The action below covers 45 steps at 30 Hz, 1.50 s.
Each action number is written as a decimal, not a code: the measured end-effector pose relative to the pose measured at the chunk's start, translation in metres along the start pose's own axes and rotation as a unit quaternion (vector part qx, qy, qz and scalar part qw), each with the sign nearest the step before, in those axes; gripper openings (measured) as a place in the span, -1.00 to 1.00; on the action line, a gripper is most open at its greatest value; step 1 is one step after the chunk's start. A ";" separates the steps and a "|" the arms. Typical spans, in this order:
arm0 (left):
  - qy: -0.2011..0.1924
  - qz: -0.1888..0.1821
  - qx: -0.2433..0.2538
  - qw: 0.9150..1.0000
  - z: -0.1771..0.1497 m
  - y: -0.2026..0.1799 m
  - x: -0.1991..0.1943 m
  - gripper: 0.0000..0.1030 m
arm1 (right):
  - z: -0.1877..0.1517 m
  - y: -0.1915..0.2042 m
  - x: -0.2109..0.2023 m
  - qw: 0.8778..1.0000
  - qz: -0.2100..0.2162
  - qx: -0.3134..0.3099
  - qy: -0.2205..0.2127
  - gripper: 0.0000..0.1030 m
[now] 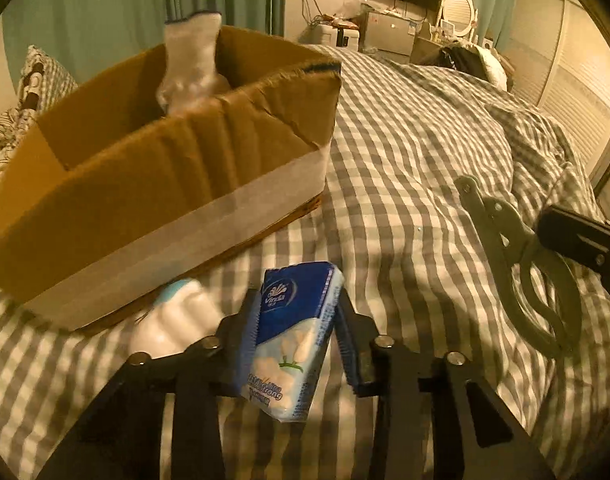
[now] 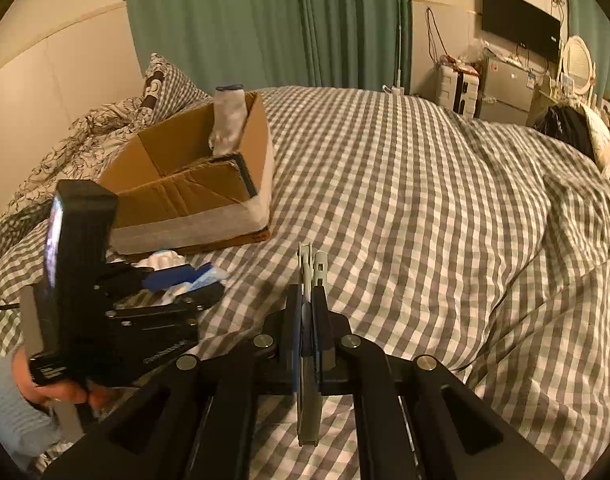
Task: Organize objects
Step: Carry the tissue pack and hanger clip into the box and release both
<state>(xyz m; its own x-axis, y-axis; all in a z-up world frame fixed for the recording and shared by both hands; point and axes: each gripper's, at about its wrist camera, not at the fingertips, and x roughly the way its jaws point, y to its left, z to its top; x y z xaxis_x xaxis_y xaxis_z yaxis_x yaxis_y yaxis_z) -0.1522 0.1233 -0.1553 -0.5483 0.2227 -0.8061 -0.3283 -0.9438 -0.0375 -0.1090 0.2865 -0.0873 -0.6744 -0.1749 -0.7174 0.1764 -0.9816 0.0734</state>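
Note:
My left gripper (image 1: 295, 316) is shut on a blue and white Vinda tissue pack (image 1: 291, 340), held just above the checked bed cover, in front of the cardboard box (image 1: 153, 184). A white sock (image 1: 191, 60) stands up inside the box. A white plastic object (image 1: 177, 320) lies beside the box's near wall. My right gripper (image 2: 309, 296) is shut on grey metal pliers (image 2: 311, 268), held edge-on; they show from the side in the left wrist view (image 1: 521, 264). The left gripper with the pack also shows in the right wrist view (image 2: 177, 280).
The checked bed cover (image 2: 425, 200) spreads wide to the right of the box. Pillows (image 2: 105, 120) lie behind the box by green curtains. A black bag (image 2: 565, 128) sits at the far bed end, with furniture and a TV beyond.

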 end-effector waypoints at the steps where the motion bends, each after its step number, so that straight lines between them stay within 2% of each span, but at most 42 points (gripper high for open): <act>1: 0.000 0.000 0.000 1.000 -0.001 0.000 -0.005 -0.37 | 0.000 0.003 -0.004 1.000 -0.001 -0.004 -0.003 -0.92; 5: -0.014 0.004 0.001 1.000 -0.002 0.002 -0.035 -0.39 | 0.003 0.017 -0.020 1.000 -0.005 -0.015 -0.017 -0.92; 12: -0.074 0.011 0.006 0.997 0.014 0.004 -0.110 -0.39 | 0.018 0.043 -0.062 0.998 -0.004 -0.039 -0.054 -0.92; 19: -0.129 0.027 0.005 0.991 0.042 0.023 -0.163 -0.39 | 0.064 0.076 -0.103 0.991 0.010 -0.071 -0.109 -0.92; 24: -0.157 0.056 0.001 0.986 0.064 0.043 -0.180 -0.39 | 0.102 0.101 -0.105 0.986 0.034 -0.091 -0.133 -0.92; 29: -0.169 0.074 -0.012 0.983 0.085 0.068 -0.176 -0.39 | 0.136 0.117 -0.086 0.984 0.047 -0.098 -0.139 -0.92; 35: -0.160 0.085 -0.023 0.983 0.107 0.094 -0.143 -0.39 | 0.168 0.128 -0.040 0.985 0.060 -0.101 -0.126 -0.92; 45: -0.120 0.089 -0.041 0.988 0.123 0.123 -0.070 -0.39 | 0.185 0.119 0.054 0.990 0.069 -0.085 -0.085 -0.92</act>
<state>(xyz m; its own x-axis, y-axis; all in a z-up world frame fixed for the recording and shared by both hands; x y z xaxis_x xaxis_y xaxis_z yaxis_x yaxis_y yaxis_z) -0.2494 0.0216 -0.0309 -0.7615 0.0935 -0.6414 -0.1526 -0.9876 0.0373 -0.2569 0.1465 0.0109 -0.7434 -0.3309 -0.5812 0.3835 -0.9229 0.0350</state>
